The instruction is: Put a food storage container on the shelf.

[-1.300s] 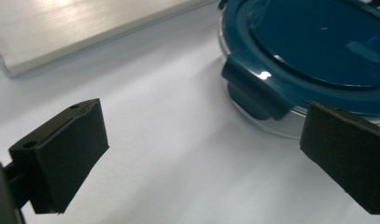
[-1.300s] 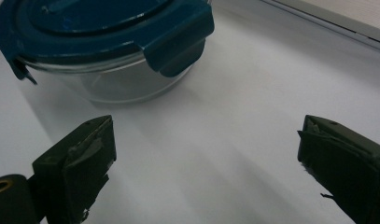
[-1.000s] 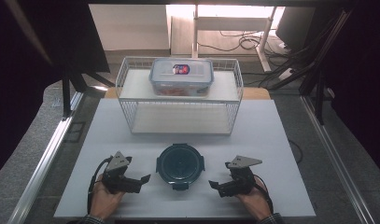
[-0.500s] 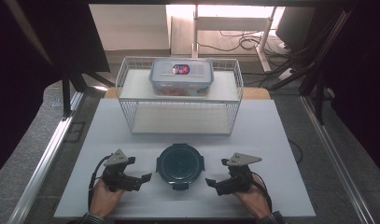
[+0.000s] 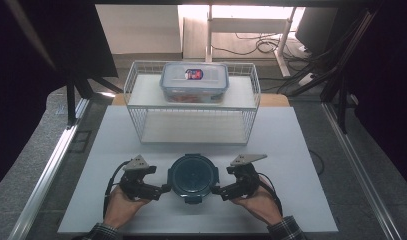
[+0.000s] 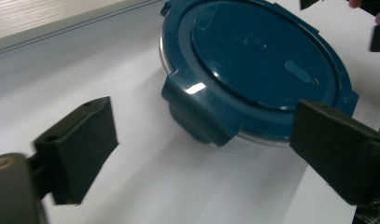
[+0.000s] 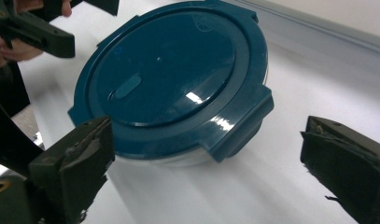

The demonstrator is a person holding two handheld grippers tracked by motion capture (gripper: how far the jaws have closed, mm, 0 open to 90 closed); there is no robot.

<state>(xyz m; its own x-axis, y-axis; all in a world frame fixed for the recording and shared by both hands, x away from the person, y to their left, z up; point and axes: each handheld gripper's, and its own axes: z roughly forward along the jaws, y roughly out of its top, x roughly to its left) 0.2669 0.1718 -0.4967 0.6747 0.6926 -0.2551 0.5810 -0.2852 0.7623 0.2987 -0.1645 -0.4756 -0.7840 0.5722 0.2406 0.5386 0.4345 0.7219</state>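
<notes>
Both grippers flank the round blue-lidded container at the table's near edge: left gripper at its left side, right gripper at its right. Jaws spread wide on each, nothing clamped. Wire basket beyond.

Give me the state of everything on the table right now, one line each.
Round container: on the table, blue lid on, side clips down.
Left tool: open, beside the container, holding nothing.
Right tool: open, beside the container, holding nothing.
Rectangular container: lid on, on top of the wire rack.
</notes>
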